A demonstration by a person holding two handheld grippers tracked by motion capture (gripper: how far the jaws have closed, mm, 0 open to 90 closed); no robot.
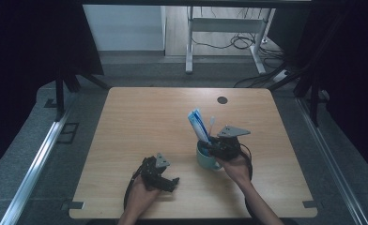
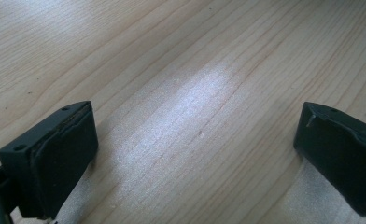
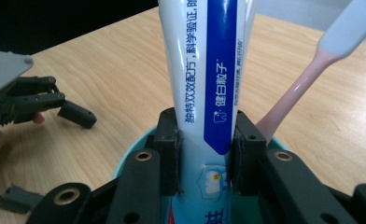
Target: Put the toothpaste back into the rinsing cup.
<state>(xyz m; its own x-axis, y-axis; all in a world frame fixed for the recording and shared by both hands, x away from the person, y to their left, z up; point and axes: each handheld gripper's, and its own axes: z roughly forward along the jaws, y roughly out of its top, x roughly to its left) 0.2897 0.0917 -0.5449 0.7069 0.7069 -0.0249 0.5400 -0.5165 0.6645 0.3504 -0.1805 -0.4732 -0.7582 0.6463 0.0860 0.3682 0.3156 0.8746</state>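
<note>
A pale green mug stands right of the table's middle, near the front. A white and blue toothpaste tube rises out of it, leaning left. My right gripper is shut on the toothpaste tube just above the mug rim. Beside the tube, a pink and white toothbrush stands in the mug, its top poking above it. My left gripper rests open on the wooden table at the front left, with bare wood between its fingers.
A dark round cable hole sits near the table's far edge. Beyond the table are a white desk frame and loose cables on the floor. Metal rails run along both sides.
</note>
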